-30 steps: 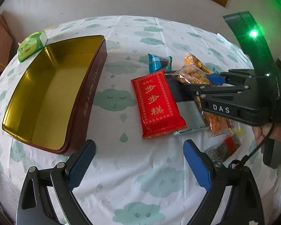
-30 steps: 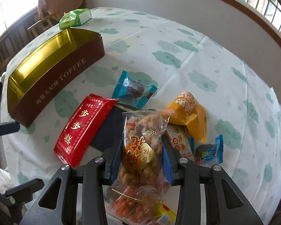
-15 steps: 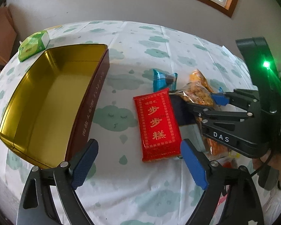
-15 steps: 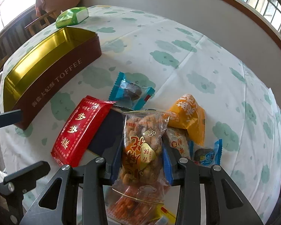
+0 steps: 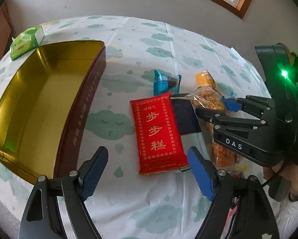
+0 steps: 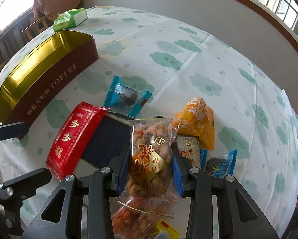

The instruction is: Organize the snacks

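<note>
My right gripper (image 6: 150,169) is shut on a clear bag of fried dough twists (image 6: 149,155) and holds it above the snack pile; it also shows in the left wrist view (image 5: 207,98). My left gripper (image 5: 147,171) is open and empty, just short of a red packet (image 5: 157,133). The open gold-lined toffee tin (image 5: 41,103) stands at the left and has nothing in it. On the cloth lie a dark blue packet (image 6: 109,137), a blue-wrapped sweet (image 6: 127,95), an orange packet (image 6: 198,119) and another blue sweet (image 6: 220,163).
A green tissue pack (image 5: 26,41) lies beyond the tin's far end. More packets lie under the held bag (image 6: 133,217). The round table (image 6: 188,45) has a cloud-print cloth; a wall and window sill stand behind it. Chairs stand at the far left.
My right gripper has lifted the bag of dough twists a little. My left gripper has drawn back and up, so the tin and red packet look farther off.
</note>
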`<state>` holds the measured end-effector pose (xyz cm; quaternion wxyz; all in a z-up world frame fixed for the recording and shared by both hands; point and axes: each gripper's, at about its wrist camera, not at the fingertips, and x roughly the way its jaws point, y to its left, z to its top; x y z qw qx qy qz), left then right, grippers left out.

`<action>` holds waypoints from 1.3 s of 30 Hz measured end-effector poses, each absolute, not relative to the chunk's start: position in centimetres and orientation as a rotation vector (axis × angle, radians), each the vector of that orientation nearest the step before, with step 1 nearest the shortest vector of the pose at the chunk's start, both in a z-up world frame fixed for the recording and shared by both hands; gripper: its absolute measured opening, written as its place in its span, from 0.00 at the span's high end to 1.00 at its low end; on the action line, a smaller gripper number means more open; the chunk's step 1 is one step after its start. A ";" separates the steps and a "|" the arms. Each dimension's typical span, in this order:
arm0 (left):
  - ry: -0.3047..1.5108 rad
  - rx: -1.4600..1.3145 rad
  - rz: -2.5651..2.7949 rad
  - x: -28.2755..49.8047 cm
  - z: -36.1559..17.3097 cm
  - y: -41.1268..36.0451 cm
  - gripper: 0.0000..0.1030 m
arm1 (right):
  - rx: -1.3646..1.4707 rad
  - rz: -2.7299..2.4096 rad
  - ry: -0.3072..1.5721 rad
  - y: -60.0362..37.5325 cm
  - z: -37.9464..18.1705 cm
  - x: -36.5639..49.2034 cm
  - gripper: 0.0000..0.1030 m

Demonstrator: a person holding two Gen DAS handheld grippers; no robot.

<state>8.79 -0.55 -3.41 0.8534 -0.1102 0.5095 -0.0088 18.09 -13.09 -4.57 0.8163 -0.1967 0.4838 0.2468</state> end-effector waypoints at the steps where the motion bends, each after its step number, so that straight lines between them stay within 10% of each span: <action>1: 1.077 -0.238 -0.024 9.0 -3.5 -0.6 0.26 | -0.419 0.526 1.032 -13.4 -4.6 18.2 0.62; 39: 1.075 -0.126 -0.007 11.2 -6.0 -0.1 0.60 | -0.413 0.511 1.052 -14.5 -5.5 18.2 0.63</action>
